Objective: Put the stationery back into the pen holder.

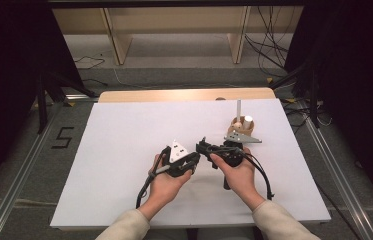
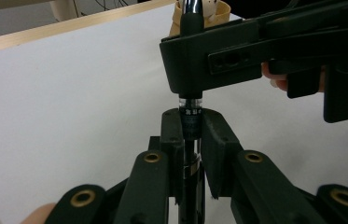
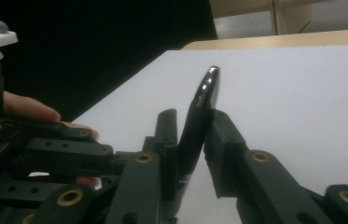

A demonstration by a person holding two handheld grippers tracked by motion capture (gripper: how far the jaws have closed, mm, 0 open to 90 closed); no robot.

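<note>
Two grippers point(image 1: 200, 151) point(image 1: 205, 148) clamp one (apparently) pen point(image 2: 191, 122).

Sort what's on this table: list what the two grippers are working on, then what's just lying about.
In hand:
- black pen, gripped by both the left gripper and the right gripper; the two grippers meet mid-table

Lying about:
- wooden holder at the far right of the white table
- white stick standing in it
- small white cylinder in it

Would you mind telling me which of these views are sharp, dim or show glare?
High view: evenly lit, white table sheet bright, surroundings dark. Left gripper view: pen sharp, near jaws soft. Right gripper view: dim, a glare streak on the pen's metal tip.
</note>
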